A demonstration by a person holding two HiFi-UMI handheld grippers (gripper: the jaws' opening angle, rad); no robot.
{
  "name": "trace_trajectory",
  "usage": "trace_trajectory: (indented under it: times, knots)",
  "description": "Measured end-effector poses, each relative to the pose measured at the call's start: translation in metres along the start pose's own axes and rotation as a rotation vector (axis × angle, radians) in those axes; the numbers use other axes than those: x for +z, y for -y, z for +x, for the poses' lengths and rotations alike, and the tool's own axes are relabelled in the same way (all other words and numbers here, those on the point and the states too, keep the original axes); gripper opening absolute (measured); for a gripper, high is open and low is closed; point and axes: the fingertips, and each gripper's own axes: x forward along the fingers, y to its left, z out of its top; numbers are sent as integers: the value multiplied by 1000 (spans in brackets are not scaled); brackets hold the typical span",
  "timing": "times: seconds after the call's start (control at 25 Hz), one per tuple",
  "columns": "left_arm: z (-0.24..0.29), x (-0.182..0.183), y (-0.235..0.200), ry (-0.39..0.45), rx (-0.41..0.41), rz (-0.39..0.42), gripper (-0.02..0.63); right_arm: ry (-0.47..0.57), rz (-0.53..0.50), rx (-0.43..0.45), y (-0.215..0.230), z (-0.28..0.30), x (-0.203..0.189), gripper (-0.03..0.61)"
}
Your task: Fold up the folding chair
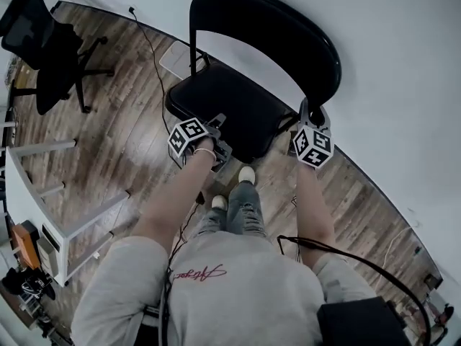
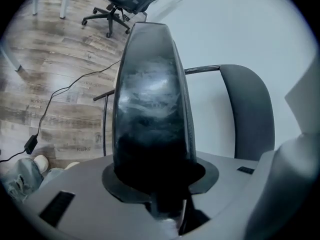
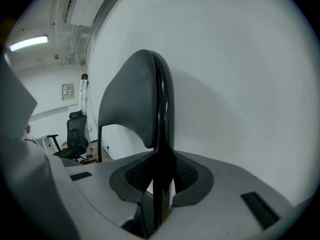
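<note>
Pinched the black seat [image 2: 150,99] of the folding chair [image 1: 252,85] at its front edge in the left hand-held gripper [image 1: 217,122], jaws pressed onto the padding. Clamped the right hand-held gripper [image 1: 311,114] on the frame tube [image 3: 162,134] beside the backrest [image 3: 127,99] (tube squeezed between both pads). Faced the chair, just ahead of both, by the white wall [image 1: 403,63].

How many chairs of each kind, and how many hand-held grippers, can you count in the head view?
Folding chair: 1
Office chair: 1
Hand-held grippers: 2 (left hand-held gripper, right hand-held gripper)
Total: 4
</note>
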Motion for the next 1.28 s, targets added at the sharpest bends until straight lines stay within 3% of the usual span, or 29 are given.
trace_trajectory:
  times: [0.2,0.68,1.28]
  knots:
    - [12,12,39,61,7,20,169,21,46,-55,10,12,13,72]
    - [39,12,104,51,38,4,133,52,39,-65,20,14,34,71]
    - [100,28,182,83,305,22,133,48,-38,-94,20,24,59,72]
